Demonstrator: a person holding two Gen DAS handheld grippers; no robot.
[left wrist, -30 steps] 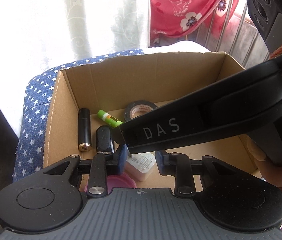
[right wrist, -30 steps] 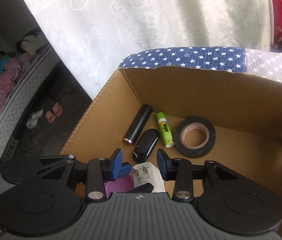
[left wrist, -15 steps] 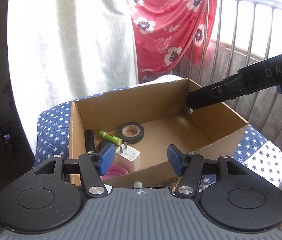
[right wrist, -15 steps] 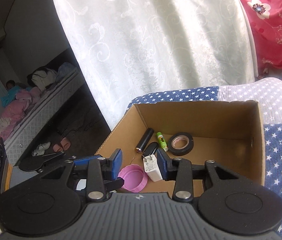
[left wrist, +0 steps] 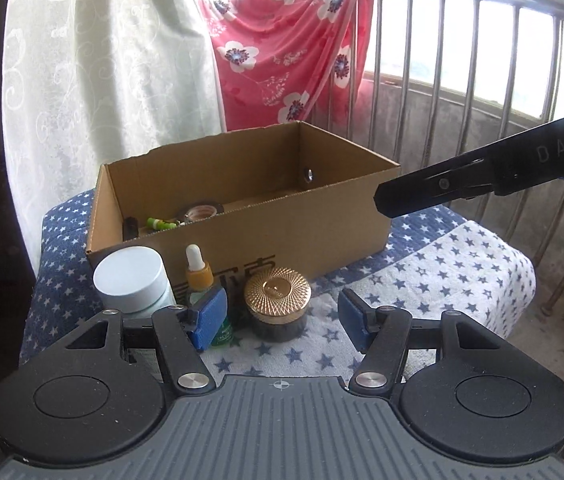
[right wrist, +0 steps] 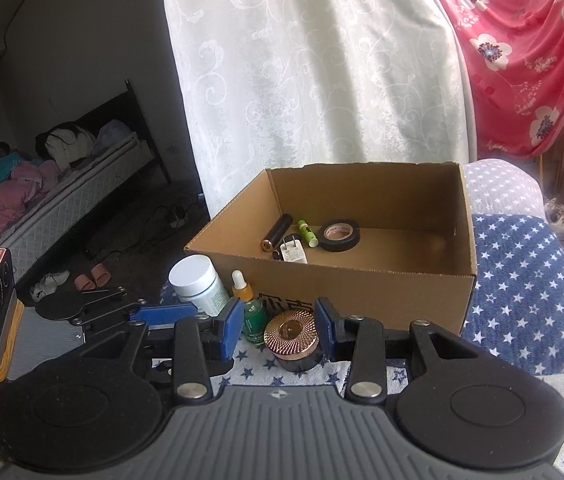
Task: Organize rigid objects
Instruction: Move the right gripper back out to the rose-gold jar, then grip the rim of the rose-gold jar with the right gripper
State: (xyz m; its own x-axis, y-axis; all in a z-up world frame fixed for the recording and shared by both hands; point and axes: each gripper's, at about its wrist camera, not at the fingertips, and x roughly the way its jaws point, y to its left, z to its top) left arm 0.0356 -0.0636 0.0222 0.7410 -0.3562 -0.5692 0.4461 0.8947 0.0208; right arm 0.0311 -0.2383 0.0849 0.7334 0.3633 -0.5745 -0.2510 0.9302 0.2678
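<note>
Box: the box [right wrist: 322, 276] sits far on the star cloth [right wrist: 522, 280], its top wide open. Inside, at the left end, lie a black tube [right wrist: 277, 232], a green stick [right wrist: 308, 233], a plug [right wrist: 294, 251] and a tape roll [right wrist: 338, 235].
Still outside: three things stand in a row just before the box's near wall: a white-lid jar [left wrist: 131, 280] left, a dropper [left wrist: 199, 272] in the middle, a gold-lid jar [left wrist: 277, 308] right.
Left claw: my left claw [left wrist: 282, 318] is spread with nothing between the pads [left wrist: 209, 316]; the jaws have just been opening. The left pad sits in front of the dropper's lower part, not gripping it.
Right claw: my right claw [right wrist: 275, 326] stands part open and empty, the gold-lid jar showing beyond the gap, untouched as far as I can tell.
Gold-lid jar: I judge it stiff, squat and fairly heavy, perhaps glass below. The ribbed lid should give the pads bite; I would take it across the lid's sides, or the dark body.
Dropper: likely glass, tall and easy to tip, with a soft rubber bulb on top. Hold the green body, never the bulb.
White-lid jar: looks like light plastic, smooth, and wide. My jaws may need to spread further; grip the body under the lid.
Risk: the three stand close together, so a pad may knock a neighbour.
</note>
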